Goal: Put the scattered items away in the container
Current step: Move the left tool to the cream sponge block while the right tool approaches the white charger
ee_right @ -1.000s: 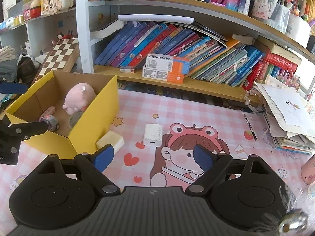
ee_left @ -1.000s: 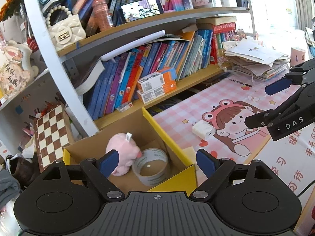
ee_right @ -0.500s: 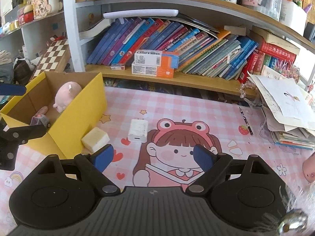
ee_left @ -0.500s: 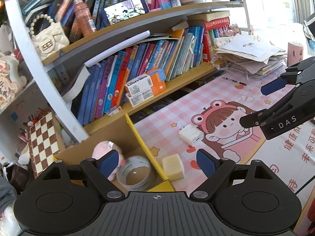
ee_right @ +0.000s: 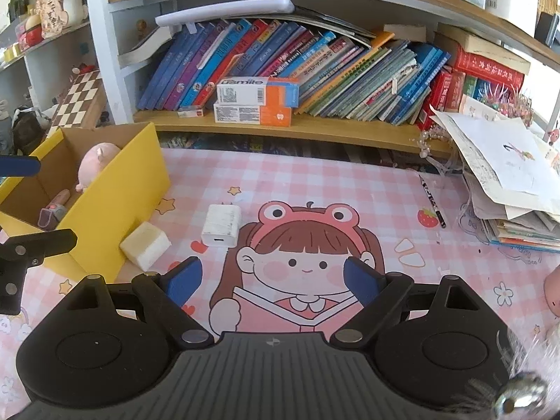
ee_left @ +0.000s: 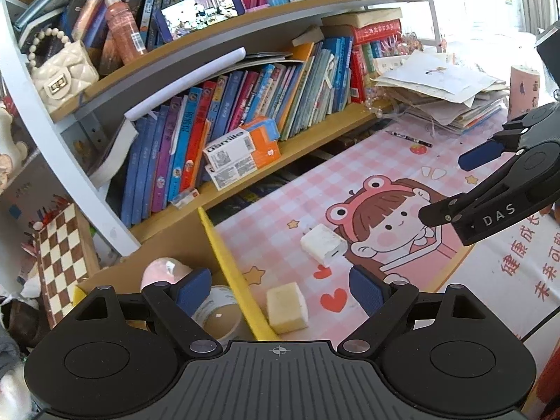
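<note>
A yellow cardboard box [ee_right: 115, 189] [ee_left: 224, 248] stands at the left of the pink mat. It holds a pink plush pig [ee_right: 92, 164] [ee_left: 159, 271], a tape roll [ee_left: 218, 318] and a small toy [ee_right: 52, 211]. A pale sponge block [ee_right: 145, 243] [ee_left: 287, 302] lies against the box's outer wall. A white charger [ee_right: 221, 225] [ee_left: 323, 243] lies on the mat beside it. My left gripper [ee_left: 280, 288] is open and empty above the box wall and sponge. My right gripper [ee_right: 271, 280] is open and empty, just behind the charger.
A bookshelf [ee_right: 280, 129] full of books runs along the back. A paper stack [ee_right: 507, 182] sits at the right, with a black pen [ee_right: 432, 201] near it. A chessboard [ee_right: 78, 99] leans behind the box. A pink object [ee_right: 553, 290] lies at the right edge.
My left gripper has swung right, from over the box interior to over its wall and the sponge. My right gripper has moved forward toward the charger. Both stayed open.
</note>
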The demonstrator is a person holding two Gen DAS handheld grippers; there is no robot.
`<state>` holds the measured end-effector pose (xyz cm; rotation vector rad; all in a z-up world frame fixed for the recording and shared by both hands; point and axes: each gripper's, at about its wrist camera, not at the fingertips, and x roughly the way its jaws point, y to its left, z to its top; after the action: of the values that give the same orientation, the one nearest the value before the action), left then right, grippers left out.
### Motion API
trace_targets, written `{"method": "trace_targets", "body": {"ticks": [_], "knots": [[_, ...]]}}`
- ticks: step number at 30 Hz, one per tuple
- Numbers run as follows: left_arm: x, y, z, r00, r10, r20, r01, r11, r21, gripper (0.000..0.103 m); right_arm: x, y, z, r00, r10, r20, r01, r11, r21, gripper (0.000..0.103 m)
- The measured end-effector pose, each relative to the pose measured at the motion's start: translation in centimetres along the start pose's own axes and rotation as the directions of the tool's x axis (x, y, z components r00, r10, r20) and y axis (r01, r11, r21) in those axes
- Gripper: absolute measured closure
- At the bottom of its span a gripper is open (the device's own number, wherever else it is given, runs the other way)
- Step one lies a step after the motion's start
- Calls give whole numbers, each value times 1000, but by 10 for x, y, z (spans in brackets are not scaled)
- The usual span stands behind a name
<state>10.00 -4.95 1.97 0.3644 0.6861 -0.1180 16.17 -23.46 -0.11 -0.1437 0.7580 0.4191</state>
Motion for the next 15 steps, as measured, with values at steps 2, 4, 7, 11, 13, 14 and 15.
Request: {"method": "trace_targets", "body": {"ticks": [2, 4, 7, 11, 13, 14, 15], "knots": [[4, -2, 1, 1000, -8, -5, 8, 1000, -3, 15, 3, -2, 0, 1000, 1, -6, 0, 1000, 5, 15], [8, -3, 1, 1000, -18, -12, 18, 1000, -3, 15, 7, -4, -1, 1000, 1, -14, -1, 1000, 10, 15], [14, -5, 2, 999, -33, -21, 33, 999, -2, 15, 14, -5, -1, 1000, 3, -28, -3, 1000, 17, 15], [21, -5, 2, 998, -53, -32, 53, 999, -8, 15, 22, -5, -1, 999, 8, -46, -7, 1000, 19, 15], [25, -6, 1, 997, -62, -38, 62, 998, -7, 15, 26, -4, -1, 999, 9, -53, -8, 1000, 19, 15], [27, -6, 1, 997, -63, -42, 63, 998, -3, 15, 28, -4, 0, 998, 10, -56, -8, 1000, 20, 15], [30, -7, 1, 997, -64, -47, 64, 998, 2, 15, 31, -4, 0, 998, 10, -60, -9, 1000, 20, 15]]}}
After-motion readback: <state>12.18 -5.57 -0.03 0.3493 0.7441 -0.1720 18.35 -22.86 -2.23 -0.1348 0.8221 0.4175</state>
